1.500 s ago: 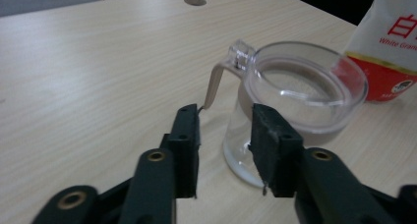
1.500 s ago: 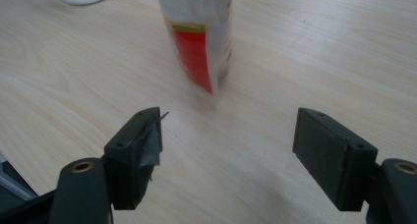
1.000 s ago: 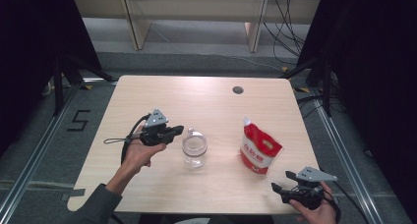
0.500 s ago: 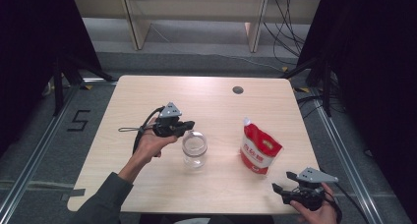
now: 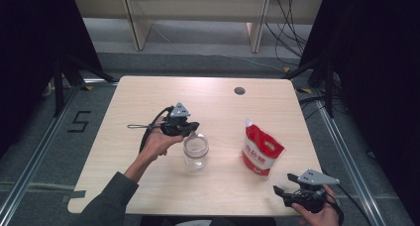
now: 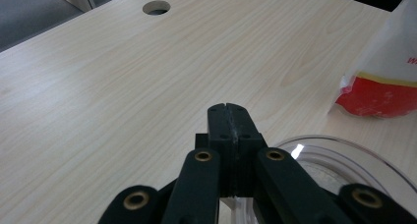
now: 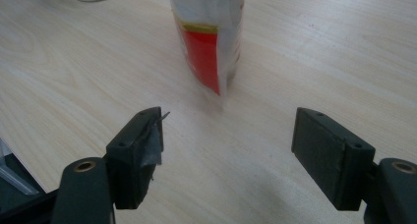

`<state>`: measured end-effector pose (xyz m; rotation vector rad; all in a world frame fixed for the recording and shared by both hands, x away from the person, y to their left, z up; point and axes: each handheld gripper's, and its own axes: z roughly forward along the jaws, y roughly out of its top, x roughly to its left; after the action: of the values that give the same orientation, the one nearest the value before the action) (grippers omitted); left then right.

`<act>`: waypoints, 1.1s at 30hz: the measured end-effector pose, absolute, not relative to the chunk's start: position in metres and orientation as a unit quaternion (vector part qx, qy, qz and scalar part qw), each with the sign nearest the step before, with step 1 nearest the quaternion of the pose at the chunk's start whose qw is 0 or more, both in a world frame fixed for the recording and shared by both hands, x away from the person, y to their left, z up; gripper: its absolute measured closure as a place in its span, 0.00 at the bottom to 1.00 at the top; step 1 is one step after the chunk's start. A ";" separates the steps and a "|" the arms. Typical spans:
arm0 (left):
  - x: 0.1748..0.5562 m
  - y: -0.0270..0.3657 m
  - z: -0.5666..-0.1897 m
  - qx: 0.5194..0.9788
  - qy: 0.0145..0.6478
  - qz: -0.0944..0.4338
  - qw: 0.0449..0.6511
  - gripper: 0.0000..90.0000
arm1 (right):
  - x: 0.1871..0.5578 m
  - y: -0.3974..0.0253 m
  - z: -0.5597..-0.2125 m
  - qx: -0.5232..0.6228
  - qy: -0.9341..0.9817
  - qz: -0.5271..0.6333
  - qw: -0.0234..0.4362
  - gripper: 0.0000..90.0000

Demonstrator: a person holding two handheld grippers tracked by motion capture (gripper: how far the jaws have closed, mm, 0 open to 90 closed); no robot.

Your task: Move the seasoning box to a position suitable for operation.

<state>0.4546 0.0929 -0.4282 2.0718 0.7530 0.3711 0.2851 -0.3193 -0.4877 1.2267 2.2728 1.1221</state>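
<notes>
A clear glass jar (image 5: 196, 150) with no lid stands at the middle of the table, with some white stuff at its bottom. A red and white pouch (image 5: 261, 153) stands upright to its right. My left gripper (image 5: 193, 127) hovers at the jar's far-left rim, jaws pressed together on nothing. In the left gripper view the shut tips (image 6: 228, 117) sit just left of the jar's rim (image 6: 344, 155), and the pouch (image 6: 388, 71) lies beyond. My right gripper (image 5: 281, 186) is held low at the table's front right, open, facing the pouch (image 7: 209, 37) from some way off.
The wooden table (image 5: 148, 92) has a round cable hole (image 5: 239, 90) near its far edge. A black cable (image 5: 143, 129) trails left from the left gripper. Metal floor rails run along both sides and shelving legs stand behind.
My left gripper has moved right and slightly away from the person, from beside the jar to over its far-left rim. The right gripper, jar and pouch have stayed put.
</notes>
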 end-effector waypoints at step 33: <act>0.423 0.141 -0.422 0.833 0.336 0.148 0.414 0.95 | 0.286 -0.317 -0.488 0.426 0.802 0.387 0.160 0.32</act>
<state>0.4233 0.1407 -0.4224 2.0947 0.8437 0.3726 0.2860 -0.3170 -0.4880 1.2163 2.2918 1.1070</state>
